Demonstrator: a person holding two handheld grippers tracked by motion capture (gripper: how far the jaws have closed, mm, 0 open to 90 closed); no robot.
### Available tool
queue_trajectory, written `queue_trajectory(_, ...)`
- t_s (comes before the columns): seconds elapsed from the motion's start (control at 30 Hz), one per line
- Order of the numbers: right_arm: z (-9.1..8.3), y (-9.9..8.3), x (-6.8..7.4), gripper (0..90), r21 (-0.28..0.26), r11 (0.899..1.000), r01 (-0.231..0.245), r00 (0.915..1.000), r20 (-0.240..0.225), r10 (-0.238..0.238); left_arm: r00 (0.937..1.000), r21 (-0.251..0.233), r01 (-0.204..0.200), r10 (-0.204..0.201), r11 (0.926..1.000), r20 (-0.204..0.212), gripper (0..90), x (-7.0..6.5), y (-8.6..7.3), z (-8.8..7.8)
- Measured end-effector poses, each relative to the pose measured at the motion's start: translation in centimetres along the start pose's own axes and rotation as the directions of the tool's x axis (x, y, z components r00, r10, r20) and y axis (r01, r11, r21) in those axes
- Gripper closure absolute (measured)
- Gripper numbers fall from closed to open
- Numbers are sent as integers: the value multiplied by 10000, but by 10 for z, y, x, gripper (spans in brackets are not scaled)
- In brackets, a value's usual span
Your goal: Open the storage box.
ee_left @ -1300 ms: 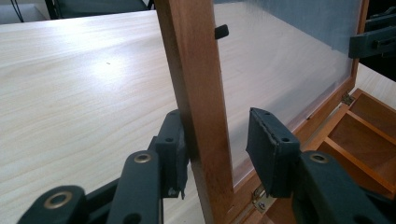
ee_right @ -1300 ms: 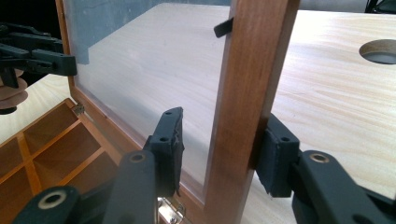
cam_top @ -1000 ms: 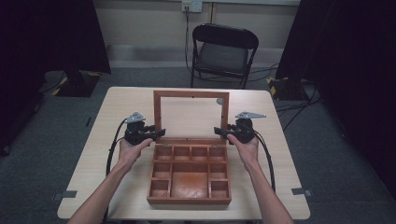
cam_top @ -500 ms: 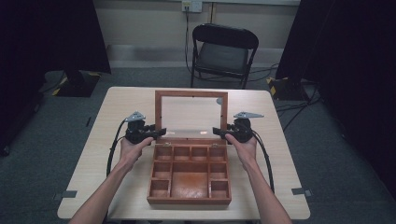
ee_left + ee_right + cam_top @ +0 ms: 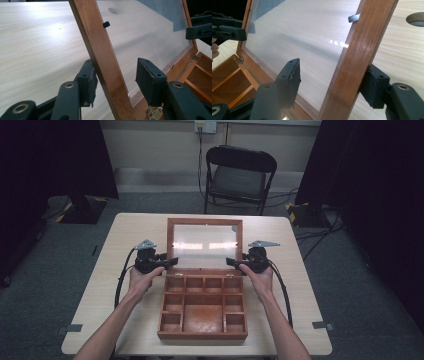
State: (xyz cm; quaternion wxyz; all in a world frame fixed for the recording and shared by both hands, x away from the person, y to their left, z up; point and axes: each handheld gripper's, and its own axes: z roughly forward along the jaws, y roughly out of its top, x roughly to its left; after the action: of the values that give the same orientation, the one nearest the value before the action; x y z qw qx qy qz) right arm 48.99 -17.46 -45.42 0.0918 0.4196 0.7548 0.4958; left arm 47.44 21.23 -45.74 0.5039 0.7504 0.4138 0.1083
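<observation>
wooden box point(image 5: 202, 307) sits mid-table point(image 5: 125, 230) w/ its glass-paned lid point(image 5: 205, 245) swung up past vertical, leaning away from the person. left gripper point(image 5: 167, 262) straddles the lid's left frame rail point(image 5: 100, 60), right gripper point(image 5: 232, 262) straddles the right rail point(image 5: 359, 47). both pairs of jaws have just been opening w/ the rail between them: in the left gripper view the outer pad is right against the wood's back face and the inner pad stands clear of the glass; in the right gripper view the inner pad is well off the pane, the outer one touching or nearly touching the rail's back, can't tell which. so neither clamps, the lid looks to stand on its hinges point(image 5: 153, 112) alone. key relation: each rail's long axis runs up from the hinge line to the lid's top edge, crossing each gripper's gap, and the grippers come in from opposite sides, about equally near. judging by that, the release is nearly done; each gripper prob needs to back straight outward, left one leftward, right one rightward, w/out dragging the rail. compartments of the box lie open and empty nearer the person.
</observation>
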Motion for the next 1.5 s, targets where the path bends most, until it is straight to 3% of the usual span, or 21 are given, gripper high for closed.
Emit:
queue_trajectory(0.67,10,-5,-1,293,246,9994,-229,9997,84,227,9998,160,203,-203,9997,-34,452,3,-6,5)
queue_trajectory(0.9,16,-9,-5,248,486,9975,-517,9987,-16,518,9996,476,264,-258,9985,-126,416,6,-10,7)
queue_trajectory(1.1,19,-12,-8,228,543,9956,-769,9970,-60,773,9982,489,591,-594,9970,34,405,9,-13,9)
queue_trajectory(1.23,19,-12,-8,215,632,9950,-773,9970,16,774,9991,667,422,-421,9969,-24,340,6,-13,12)
queue_trajectory(1.5,19,-14,-10,213,783,9934,-841,9963,240,824,9948,910,978,-1001,9910,207,293,9,-16,16)
